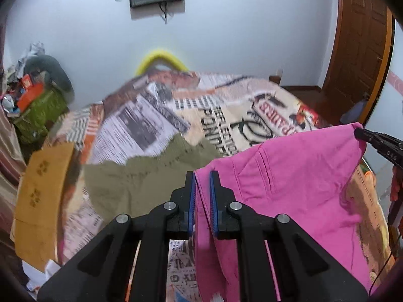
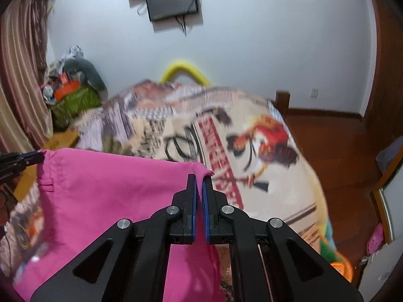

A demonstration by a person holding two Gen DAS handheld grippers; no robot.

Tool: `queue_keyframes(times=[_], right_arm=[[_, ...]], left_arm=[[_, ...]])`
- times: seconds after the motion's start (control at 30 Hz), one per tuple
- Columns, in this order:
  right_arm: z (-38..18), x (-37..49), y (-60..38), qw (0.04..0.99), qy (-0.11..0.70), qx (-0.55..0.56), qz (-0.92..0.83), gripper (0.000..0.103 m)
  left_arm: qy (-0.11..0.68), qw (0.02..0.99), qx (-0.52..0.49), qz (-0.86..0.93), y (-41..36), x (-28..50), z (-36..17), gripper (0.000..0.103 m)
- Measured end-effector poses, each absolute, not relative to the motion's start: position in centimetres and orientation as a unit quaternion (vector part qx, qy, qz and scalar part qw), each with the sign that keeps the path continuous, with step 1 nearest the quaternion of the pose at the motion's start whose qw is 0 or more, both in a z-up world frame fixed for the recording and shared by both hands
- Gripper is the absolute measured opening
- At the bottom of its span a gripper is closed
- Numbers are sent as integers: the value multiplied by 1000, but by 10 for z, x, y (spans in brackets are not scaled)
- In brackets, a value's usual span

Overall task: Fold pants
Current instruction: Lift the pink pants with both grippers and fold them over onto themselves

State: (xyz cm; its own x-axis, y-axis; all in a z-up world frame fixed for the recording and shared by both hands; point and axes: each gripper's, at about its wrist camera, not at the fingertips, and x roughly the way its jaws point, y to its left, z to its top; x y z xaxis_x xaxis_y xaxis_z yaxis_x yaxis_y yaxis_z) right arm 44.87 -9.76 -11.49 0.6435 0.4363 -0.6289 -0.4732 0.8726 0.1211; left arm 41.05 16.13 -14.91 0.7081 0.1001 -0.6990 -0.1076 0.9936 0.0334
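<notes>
The bright pink cotton pants (image 1: 289, 176) hang in the air over the bed with the newspaper-print blanket (image 1: 226, 105). They are held up by their top edge, one corner in each tool, and the rest of the cloth drops down loose below.

The left tool (image 1: 202, 176) has the cloth between its two blue pads (image 1: 192, 196). A narrow gap shows between the pads, with pink cloth running through it, so it looks pinched on the pants. The right tool (image 2: 199, 180) has its pads almost together, with a small pink corner poking out at the tip. It grips the other end of the top edge.

These pants look soft, floppy and light. They will sag and fold wherever they are not held. The cloth does not look slippery, but a thin pinch right at a corner could slide out if it is pulled hard.

I think the thick band at the top is the best place to hold, because it is sewn double and stays firm. A belt loop (image 2: 45, 183) shows near the left end.

A crumpled olive green cloth (image 1: 141, 176) lies on the blanket under the pants. It could get in the way when the pants are laid down.
</notes>
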Motion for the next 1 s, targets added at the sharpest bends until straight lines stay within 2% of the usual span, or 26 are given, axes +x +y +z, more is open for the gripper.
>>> queue_keyframes(times=[0.23, 0.43, 0.73, 1.0], right_arm=[[-84, 415, -105, 909, 323, -18, 263, 4], [-87, 377, -114, 903, 334, -18, 269, 4], [-95, 322, -129, 895, 349, -17, 276, 4], [-125, 273, -131, 880, 384, -46, 275, 4]], left_arm=[[378, 923, 36, 60, 142, 379, -135, 11], [385, 919, 60, 64, 131, 339, -141, 10], [405, 911, 40, 65, 135, 283, -165, 8], [417, 906, 53, 42, 116, 231, -189, 6]])
